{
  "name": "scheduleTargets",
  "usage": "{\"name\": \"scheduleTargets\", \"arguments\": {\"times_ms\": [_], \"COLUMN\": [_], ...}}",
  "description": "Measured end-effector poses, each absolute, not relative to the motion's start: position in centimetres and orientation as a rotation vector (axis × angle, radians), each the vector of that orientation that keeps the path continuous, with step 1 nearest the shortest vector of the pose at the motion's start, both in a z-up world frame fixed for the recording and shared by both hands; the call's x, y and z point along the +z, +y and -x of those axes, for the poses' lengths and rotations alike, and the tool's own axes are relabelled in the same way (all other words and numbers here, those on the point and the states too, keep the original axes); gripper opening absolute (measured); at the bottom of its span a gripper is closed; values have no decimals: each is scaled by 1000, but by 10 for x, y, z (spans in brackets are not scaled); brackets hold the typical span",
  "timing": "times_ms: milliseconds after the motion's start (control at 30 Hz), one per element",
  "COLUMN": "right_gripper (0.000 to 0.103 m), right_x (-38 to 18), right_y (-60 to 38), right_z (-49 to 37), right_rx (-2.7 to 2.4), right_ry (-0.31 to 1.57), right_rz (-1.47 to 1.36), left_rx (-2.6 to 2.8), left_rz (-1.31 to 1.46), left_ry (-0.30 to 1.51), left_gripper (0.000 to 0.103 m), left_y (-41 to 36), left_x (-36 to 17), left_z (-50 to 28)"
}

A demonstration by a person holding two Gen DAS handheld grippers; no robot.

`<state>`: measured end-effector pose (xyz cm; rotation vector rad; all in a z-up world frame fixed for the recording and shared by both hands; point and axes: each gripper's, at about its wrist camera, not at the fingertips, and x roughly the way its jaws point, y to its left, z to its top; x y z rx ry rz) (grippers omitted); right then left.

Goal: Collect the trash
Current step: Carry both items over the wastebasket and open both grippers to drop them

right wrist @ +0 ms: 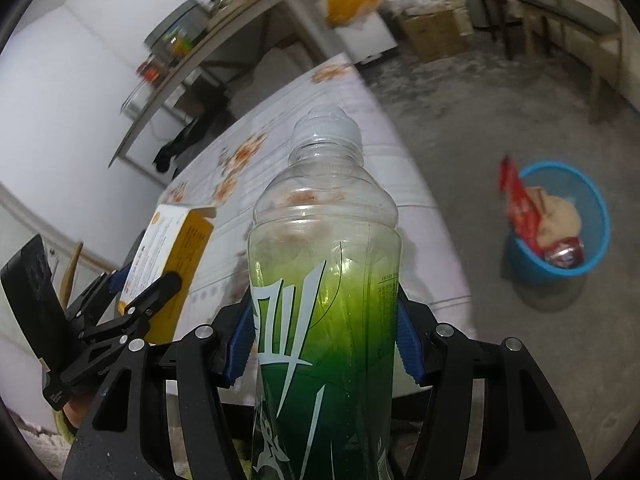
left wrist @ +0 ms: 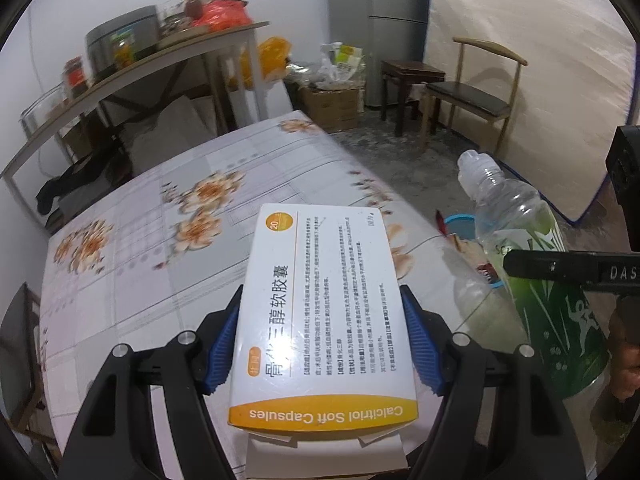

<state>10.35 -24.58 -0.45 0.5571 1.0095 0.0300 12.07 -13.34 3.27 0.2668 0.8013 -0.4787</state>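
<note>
One Calcitriol capsule box [left wrist: 320, 312] clamped in left gripper [left wrist: 320, 340], one empty green-labelled bottle [right wrist: 324, 280] in right gripper [right wrist: 324, 344]; one blue wastebasket [right wrist: 592, 256] beside table [left wrist: 160, 216].

Green-labelled bottle [right wrist: 324, 280] (blue bin [right wrist: 560, 220])

The bottle's [right wrist: 324, 280] base is cut off below the frame.

- The worktop [left wrist: 168, 264] lies bare ahead of the medicine box [left wrist: 320, 320]; only its flowered cloth shows there.
- The plastic bottle [right wrist: 324, 280] fills the right jaws, and beyond it open concrete floor [right wrist: 500, 92] runs to the blue waste basket [right wrist: 560, 220], seemingly about half full.
- A shelf table [left wrist: 132, 76], cardboard box [left wrist: 332, 104], stool [left wrist: 412, 76] and chair [left wrist: 472, 92] line the far side.
</note>
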Motion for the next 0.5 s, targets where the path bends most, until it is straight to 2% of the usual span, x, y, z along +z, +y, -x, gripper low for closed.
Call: {"name": "scheduleTargets", "arguments": {"times_ms": [300,500], "right_gripper": [57,57], "right_x": [-11,-37], "right_y": [-320,-377], "right_z": [-57,-12], "right_rx": [-149,-346], "right_ry": [956,950], "right_rz": [-693,-819], "left_rx": [-639,-817], "left_rz": [-296,-262], "left_ry": [832,954], "left_gripper": [70,70], "left_y": [-199,-266], "left_x": [31,18], "left_z": [-124,-145]}}
